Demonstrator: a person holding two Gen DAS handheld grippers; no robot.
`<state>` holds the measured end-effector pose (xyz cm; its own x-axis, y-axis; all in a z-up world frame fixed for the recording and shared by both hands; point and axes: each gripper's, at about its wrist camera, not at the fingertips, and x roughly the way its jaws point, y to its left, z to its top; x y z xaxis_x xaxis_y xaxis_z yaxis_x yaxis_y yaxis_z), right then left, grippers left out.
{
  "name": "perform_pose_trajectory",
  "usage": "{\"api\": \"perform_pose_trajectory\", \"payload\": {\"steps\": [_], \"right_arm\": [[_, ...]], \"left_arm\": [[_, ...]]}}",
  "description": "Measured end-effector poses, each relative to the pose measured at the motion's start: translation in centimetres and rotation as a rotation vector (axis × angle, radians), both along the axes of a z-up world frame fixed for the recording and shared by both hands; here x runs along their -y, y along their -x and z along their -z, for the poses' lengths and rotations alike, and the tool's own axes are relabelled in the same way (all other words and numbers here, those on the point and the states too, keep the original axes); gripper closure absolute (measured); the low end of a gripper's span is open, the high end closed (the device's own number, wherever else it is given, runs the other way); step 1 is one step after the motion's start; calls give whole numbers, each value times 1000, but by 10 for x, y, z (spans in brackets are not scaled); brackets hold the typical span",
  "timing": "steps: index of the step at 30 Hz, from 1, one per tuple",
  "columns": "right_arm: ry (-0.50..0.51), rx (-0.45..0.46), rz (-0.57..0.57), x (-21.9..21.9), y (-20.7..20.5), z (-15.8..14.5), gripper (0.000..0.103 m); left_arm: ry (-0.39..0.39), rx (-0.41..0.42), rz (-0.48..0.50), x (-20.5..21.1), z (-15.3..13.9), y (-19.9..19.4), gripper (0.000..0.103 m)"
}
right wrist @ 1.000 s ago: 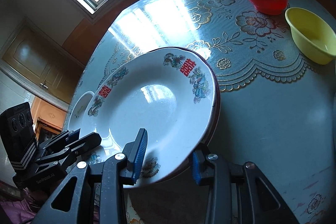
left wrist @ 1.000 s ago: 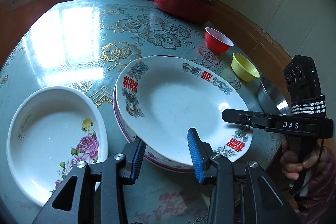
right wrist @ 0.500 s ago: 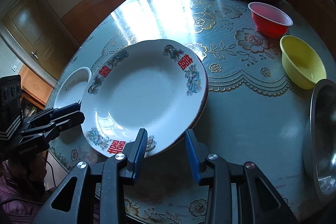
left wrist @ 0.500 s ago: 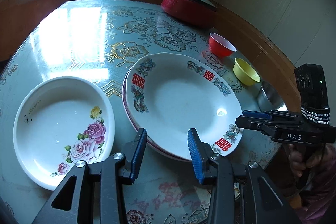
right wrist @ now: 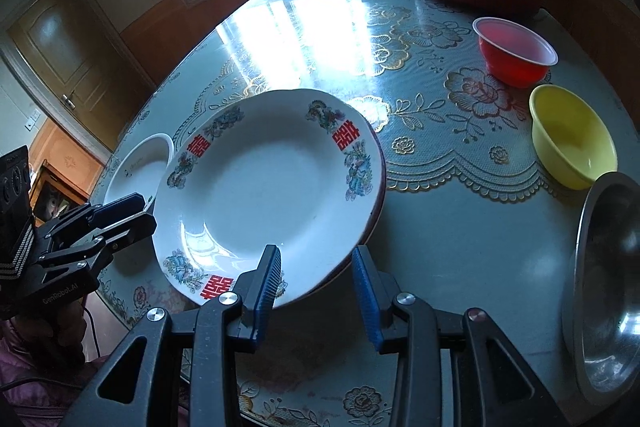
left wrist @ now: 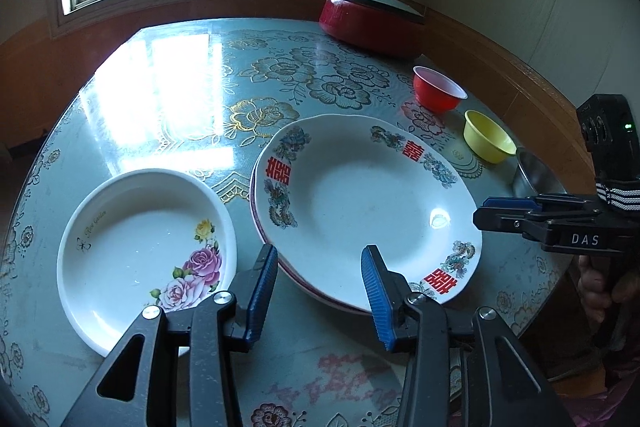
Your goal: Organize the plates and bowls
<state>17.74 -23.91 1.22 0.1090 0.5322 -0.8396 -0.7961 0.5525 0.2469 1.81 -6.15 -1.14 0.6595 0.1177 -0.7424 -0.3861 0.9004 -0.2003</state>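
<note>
A white plate with red characters [left wrist: 360, 203] [right wrist: 272, 187] lies on top of a red-rimmed plate [left wrist: 280, 263] at mid-table. A white rose plate [left wrist: 140, 247] [right wrist: 140, 163] sits just left of the stack. My left gripper [left wrist: 320, 291] hovers at the stack's near rim. Its jaws are opening, and the pads touch nothing. It also shows at the left in the right wrist view [right wrist: 124, 211]. My right gripper [right wrist: 318, 287] stands open at the stack's right near edge. The rim shows in its gap, unpressed. From the left wrist it appears side-on [left wrist: 504, 211].
A red bowl [right wrist: 514, 51], a yellow bowl [right wrist: 572, 135] and a steel bowl [right wrist: 608, 283] line the table's right side. A lidded red pot [left wrist: 372, 19] stands at the back. The flowered table [left wrist: 180, 87] ends close to both grippers. A hand [left wrist: 596, 287] grips the right handle.
The red-character plate was tilted up with the right gripper's fingers astride its rim. It now lies flat on the lower plate. Both grippers have drawn back.
</note>
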Motion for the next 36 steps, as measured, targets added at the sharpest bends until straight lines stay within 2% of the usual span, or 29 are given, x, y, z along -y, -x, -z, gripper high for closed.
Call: {"api": "perform_pose_trajectory", "payload": {"steps": [10,27,36], "right_arm": [[-48,-12,-57,-16,9,-4,65],[-120,-95,-242,-84,44,-2,65],[-147,-154,-307,-124,55,2,65]], "left_arm": [[-4,4,-14,-4,-2,5,58],[13,14,-83,-25,1,27,57],[51,60,-183,-47,-1,60,57]]}}
